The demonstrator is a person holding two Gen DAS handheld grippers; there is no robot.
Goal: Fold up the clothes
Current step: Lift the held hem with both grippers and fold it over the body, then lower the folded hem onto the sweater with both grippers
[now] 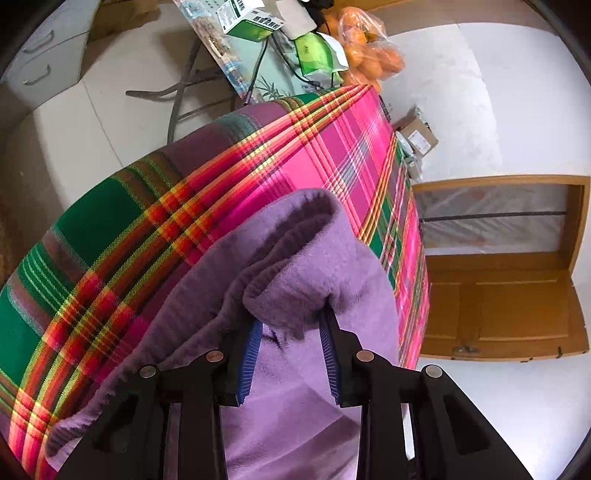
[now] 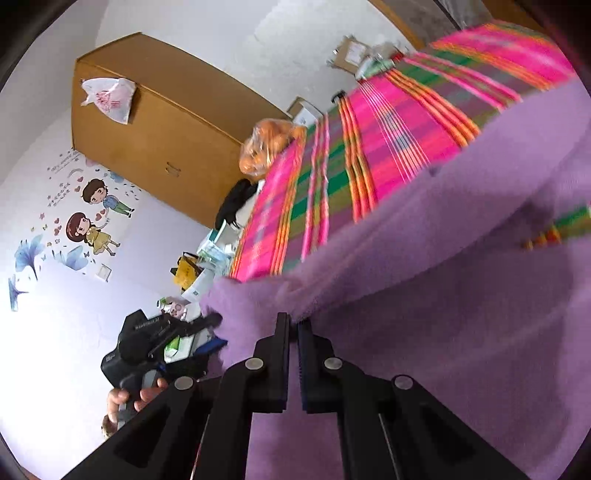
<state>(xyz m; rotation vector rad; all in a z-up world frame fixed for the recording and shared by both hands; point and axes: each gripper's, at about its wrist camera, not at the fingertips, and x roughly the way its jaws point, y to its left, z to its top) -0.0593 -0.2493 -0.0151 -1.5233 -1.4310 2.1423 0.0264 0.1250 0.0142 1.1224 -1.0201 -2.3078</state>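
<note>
Fleece in a soft purple, the garment point(image 1: 295, 266) being folded, lies on a pink, green and orange plaid cloth point(image 1: 155, 206) that covers the tabletop. Taking that plaid cloth as the landmark, the garment covers its near side in both wrist views, with bare plaid showing beyond it.

The left tongs point(image 1: 291, 332) have a bunched fold of the purple garment between their blue-ribbed fingers point(image 1: 251, 354); the fold drapes over the fingertips and the pads press on it from both sides, so they are clamped on the fleece with a fair gap between them. The right tongs point(image 2: 293, 325) are drawn together on a thin edge of the same garment, with only a sliver between the fingers. The right wrist view is blurred.

At the far end of the plaid cloth sits a clear bag of oranges point(image 1: 369, 48), and beside it a green and white box point(image 1: 255, 22) among cables. Off the plaid cloth's far side a wooden door point(image 1: 506, 288) stands in the white wall. In the right wrist view a wooden cabinet point(image 2: 155, 122) stands beyond the cloth, with cartoon wall stickers point(image 2: 88, 218) below it in the frame.
</note>
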